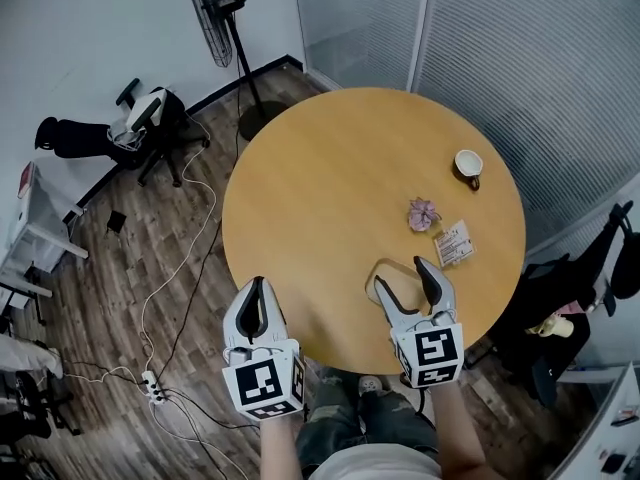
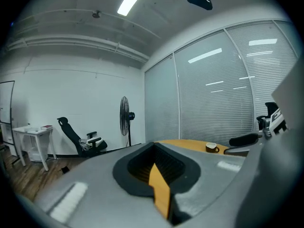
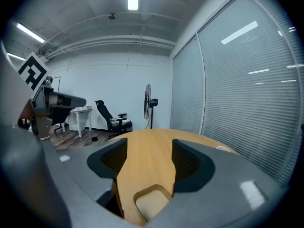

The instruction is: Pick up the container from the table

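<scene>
A small tan container (image 1: 393,272), nearly the colour of the round wooden table (image 1: 330,168), lies near the table's front edge. In the right gripper view the container (image 3: 152,204) shows as a shallow rounded tray low between the jaws. My right gripper (image 1: 400,272) stands open around it, one finger on each side, and I cannot tell whether they touch it. In its own view the right gripper (image 3: 148,156) has a wide gap. My left gripper (image 1: 257,290) hovers at the table's front left edge, shut on nothing; in the left gripper view (image 2: 154,163) the pads meet.
A white and brown cup (image 1: 468,165) stands at the table's far right. A crumpled pink thing (image 1: 423,213) and a small printed packet (image 1: 454,243) lie just beyond the right gripper. A fan (image 1: 215,18), an office chair (image 1: 150,118) and floor cables (image 1: 180,258) are to the left.
</scene>
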### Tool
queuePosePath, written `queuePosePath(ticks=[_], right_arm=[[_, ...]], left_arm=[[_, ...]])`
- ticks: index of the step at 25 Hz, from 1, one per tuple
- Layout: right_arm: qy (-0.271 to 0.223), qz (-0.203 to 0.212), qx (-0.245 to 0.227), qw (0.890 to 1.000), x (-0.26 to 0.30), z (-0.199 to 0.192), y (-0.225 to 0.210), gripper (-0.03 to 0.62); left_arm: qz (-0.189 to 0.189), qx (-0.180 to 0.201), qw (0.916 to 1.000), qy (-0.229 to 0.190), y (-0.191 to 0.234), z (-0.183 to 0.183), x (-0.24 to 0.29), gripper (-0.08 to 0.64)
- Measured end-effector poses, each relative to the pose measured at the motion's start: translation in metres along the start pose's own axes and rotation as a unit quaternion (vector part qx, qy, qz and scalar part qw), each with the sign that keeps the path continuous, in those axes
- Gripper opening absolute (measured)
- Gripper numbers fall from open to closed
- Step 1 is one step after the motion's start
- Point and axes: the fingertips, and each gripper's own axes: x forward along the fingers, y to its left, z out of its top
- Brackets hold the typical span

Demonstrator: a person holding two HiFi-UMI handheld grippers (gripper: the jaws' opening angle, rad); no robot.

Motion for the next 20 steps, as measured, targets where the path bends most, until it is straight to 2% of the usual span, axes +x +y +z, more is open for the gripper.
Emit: queuePosePath(ticks=[9,20], right_arm=[[0.071,0.000,0.002,0.997,0.036,-0.039,0.004,0.318],[0.154,0.033,-0.005,0.987,0.057,-0.097,0.019,0.298]], left_arm=[[-0.044,-0.005,0.9976,0.054,-0.003,-0.037,0.056,0.000],[-0.087,-0.016,0.9894,0.115,-0.026,-0.088,0.094,0.000]])
